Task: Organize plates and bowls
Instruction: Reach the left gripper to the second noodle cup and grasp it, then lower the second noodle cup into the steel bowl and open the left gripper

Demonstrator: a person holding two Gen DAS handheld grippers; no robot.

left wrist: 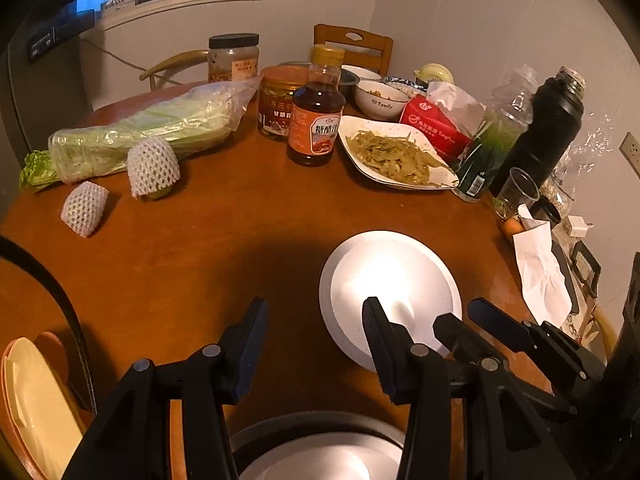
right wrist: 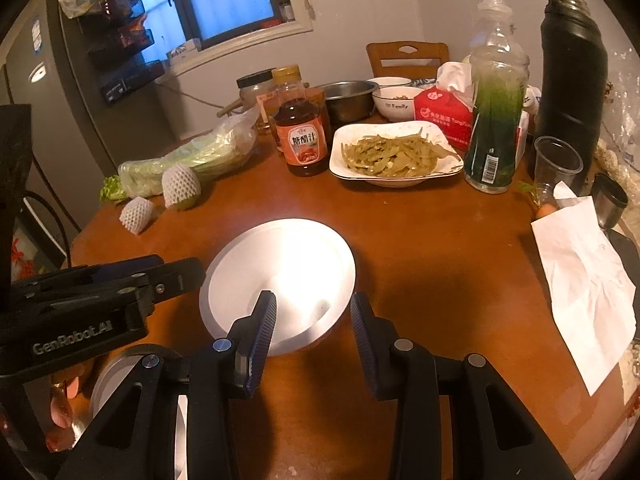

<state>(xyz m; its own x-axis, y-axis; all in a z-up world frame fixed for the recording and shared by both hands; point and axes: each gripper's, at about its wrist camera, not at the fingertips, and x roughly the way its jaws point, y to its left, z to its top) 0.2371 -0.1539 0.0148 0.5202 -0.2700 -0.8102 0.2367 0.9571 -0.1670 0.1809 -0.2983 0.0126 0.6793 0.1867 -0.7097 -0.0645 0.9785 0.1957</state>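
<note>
Nearest the cameras, a metal pot (left wrist: pixel 320 452) was seen at the table's (left wrist: pixel 208 240) near edge, below the left gripper (left wrist: pixel 314 326); its jaws were held apart with nothing between them, over bare wood just left of the white plate (left wrist: pixel 390 280). The right gripper (right wrist: pixel 314 320) was likewise parted and empty, its left finger over the plate's near rim; no contact could be made out. The plate lay flat near the table's front, well apart from the other dishes. Farther back, a dish of green vegetables (right wrist: pixel 394 156) was set beside a sauce bottle (right wrist: pixel 302 136); behind them a white bowl (right wrist: pixel 396 104) and a steel bowl (right wrist: pixel 350 98) were placed.
</note>
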